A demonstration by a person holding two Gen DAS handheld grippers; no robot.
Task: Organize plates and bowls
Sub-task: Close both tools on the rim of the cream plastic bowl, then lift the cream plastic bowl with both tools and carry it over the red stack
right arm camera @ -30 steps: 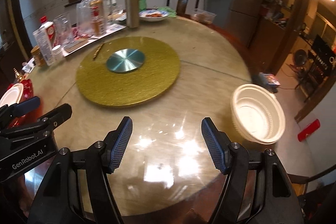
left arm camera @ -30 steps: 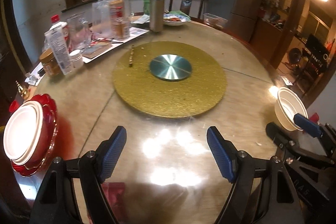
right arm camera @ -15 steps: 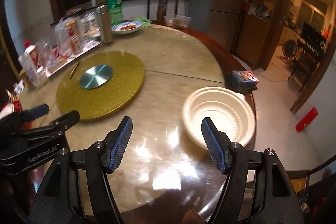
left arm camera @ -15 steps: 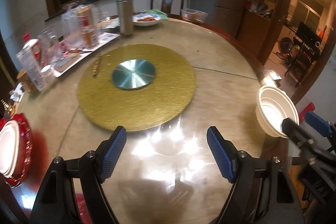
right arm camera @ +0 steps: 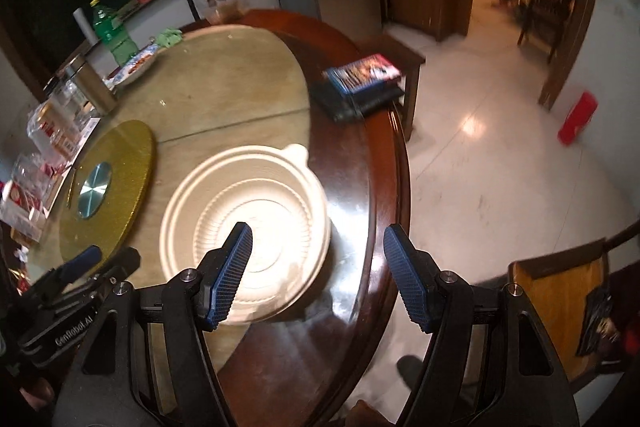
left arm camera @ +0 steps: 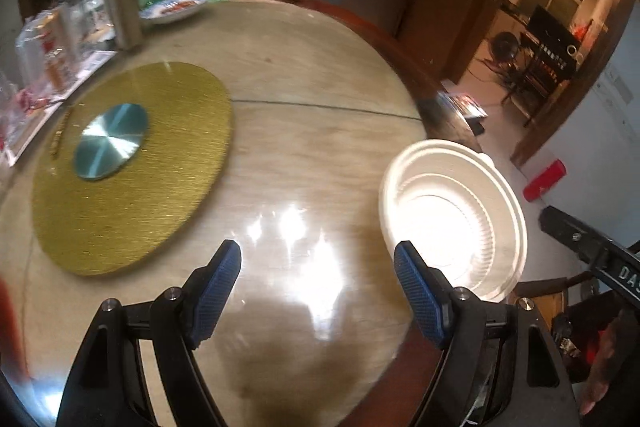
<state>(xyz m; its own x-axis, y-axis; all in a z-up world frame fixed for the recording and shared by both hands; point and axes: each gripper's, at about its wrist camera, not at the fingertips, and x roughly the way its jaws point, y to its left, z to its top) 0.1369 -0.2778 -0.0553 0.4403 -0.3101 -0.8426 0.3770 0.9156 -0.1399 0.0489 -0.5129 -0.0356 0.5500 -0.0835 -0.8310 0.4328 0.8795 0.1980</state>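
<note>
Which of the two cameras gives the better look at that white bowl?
The left wrist view: the white bowl shows nearly whole, only its near rim behind a finger. In the right wrist view a finger covers its middle.

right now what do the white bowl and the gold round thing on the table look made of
White bowl: looks like moulded pulp or thin plastic, matte, with ribbed walls and a rim tab; likely disposable. Gold disc: brushed, glittery surface with a shiny metal hub; base material unclear.
</note>
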